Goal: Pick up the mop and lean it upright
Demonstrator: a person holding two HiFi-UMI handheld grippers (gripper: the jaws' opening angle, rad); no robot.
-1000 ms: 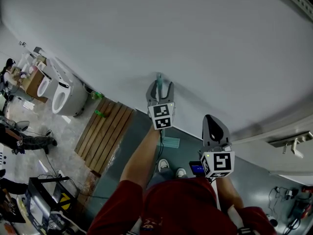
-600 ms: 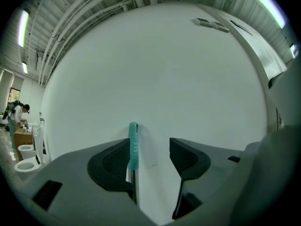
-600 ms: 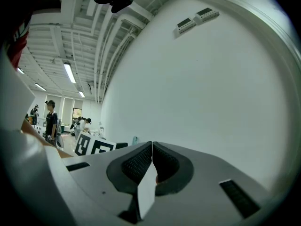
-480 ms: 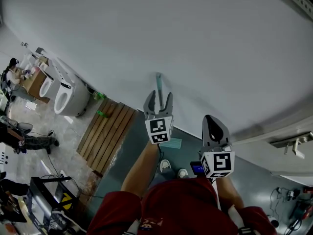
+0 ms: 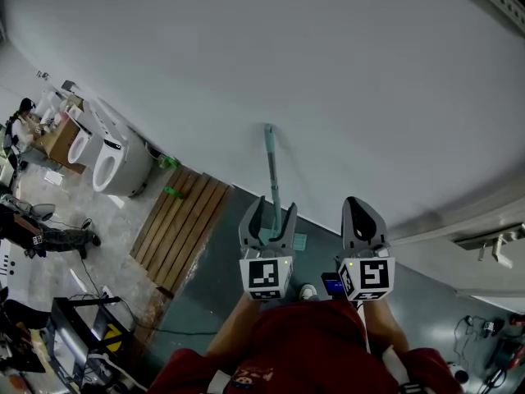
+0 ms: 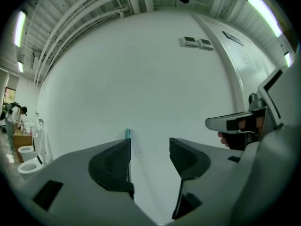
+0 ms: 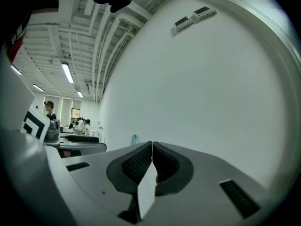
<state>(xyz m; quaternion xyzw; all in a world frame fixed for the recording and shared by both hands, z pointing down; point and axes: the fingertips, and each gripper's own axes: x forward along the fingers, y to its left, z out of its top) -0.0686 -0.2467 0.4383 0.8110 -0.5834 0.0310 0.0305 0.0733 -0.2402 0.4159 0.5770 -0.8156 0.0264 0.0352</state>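
The mop stands upright against the white wall, its teal handle (image 5: 270, 171) rising from a pale head (image 5: 296, 240) on the floor. My left gripper (image 5: 271, 210) is open and sits below the handle's middle, apart from it. In the left gripper view the handle's tip (image 6: 127, 133) shows just past the left jaw, with nothing between the jaws of that gripper (image 6: 149, 149). My right gripper (image 5: 362, 203) is shut on nothing, to the right of the mop. In the right gripper view the mop's tip (image 7: 134, 139) shows left of the closed gripper (image 7: 152, 149).
White toilets (image 5: 105, 153) stand at the left by the wall. A wooden slat platform (image 5: 182, 220) lies on the floor left of the mop. A cart (image 5: 74, 335) and people are at the far left. A wall rail (image 5: 484, 238) runs at the right.
My left gripper, which was around the mop handle a second ago, has drawn back toward me and is clear of it. The mop stays leaning on the wall. The right gripper has barely moved.
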